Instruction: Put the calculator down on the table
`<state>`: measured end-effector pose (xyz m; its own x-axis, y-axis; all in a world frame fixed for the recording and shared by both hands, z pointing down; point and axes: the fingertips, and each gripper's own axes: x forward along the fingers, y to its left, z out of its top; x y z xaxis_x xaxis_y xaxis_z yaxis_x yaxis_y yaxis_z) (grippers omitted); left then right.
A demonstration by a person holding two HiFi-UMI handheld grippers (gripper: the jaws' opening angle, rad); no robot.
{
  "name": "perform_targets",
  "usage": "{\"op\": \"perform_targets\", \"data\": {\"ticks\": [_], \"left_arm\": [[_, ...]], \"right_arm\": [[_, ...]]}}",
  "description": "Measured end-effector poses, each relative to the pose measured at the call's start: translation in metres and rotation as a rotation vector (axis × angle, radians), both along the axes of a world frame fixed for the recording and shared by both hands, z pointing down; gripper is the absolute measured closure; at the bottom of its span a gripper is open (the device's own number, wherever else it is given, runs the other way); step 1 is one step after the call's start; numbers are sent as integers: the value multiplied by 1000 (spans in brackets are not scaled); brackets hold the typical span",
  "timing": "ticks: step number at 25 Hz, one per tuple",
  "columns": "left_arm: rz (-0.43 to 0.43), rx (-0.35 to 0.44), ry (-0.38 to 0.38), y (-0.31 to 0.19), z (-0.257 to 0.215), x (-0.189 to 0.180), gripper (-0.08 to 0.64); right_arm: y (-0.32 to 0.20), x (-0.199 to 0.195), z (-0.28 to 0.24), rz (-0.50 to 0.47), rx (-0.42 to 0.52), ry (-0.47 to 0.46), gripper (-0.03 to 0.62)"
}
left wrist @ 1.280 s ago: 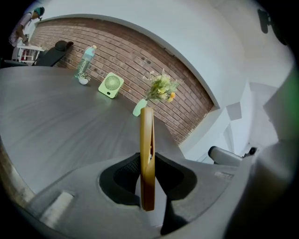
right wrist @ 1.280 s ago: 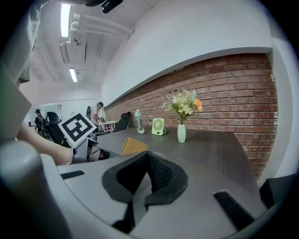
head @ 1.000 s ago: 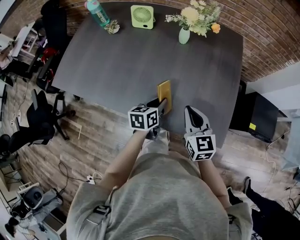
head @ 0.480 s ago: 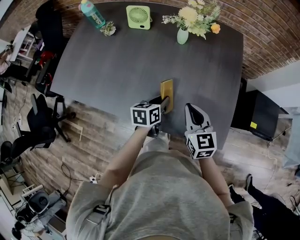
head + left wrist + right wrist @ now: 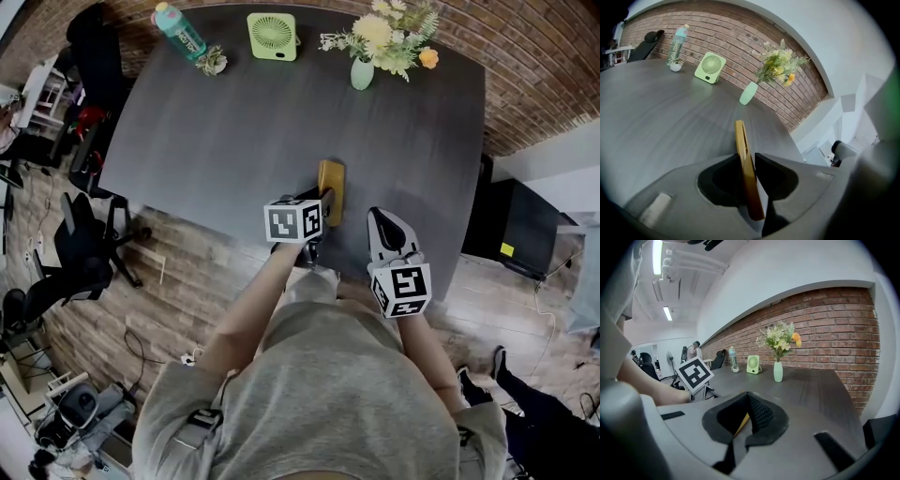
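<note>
The yellow calculator [image 5: 332, 178] rests near the front edge of the dark grey table [image 5: 234, 131]. Seen edge-on in the left gripper view, the calculator [image 5: 740, 136] stands upright between the jaws. My left gripper [image 5: 322, 202] [image 5: 747, 157] is opening around its near end, and the pads no longer clearly press on it. The right gripper [image 5: 380, 217] [image 5: 749, 395] hovers over the table edge just right of it, jaws together and holding nothing. A sliver of the calculator [image 5: 743, 423] shows past its jaws.
Along the table's far side stand a teal bottle [image 5: 180, 28], a green fan [image 5: 273, 36] and a vase of flowers [image 5: 364, 70]. An office chair [image 5: 80, 253] is on the floor at the left, a black cabinet [image 5: 511, 230] at the right.
My left gripper has carried the calculator a little further over the table and lower. The right gripper has hardly shifted.
</note>
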<state>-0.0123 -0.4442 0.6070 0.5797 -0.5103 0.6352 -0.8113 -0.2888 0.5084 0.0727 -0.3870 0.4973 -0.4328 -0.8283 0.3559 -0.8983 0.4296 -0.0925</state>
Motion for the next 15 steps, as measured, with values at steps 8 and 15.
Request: {"op": "perform_targets", "data": {"ticks": [8, 15], "left_arm": [[-27, -11, -10, -2, 6, -6, 454], [-41, -17, -12, -3, 12, -11, 442]], "right_arm": [[0, -1, 1, -1, -3, -1, 589], [2, -2, 2, 2, -5, 4, 589]]}}
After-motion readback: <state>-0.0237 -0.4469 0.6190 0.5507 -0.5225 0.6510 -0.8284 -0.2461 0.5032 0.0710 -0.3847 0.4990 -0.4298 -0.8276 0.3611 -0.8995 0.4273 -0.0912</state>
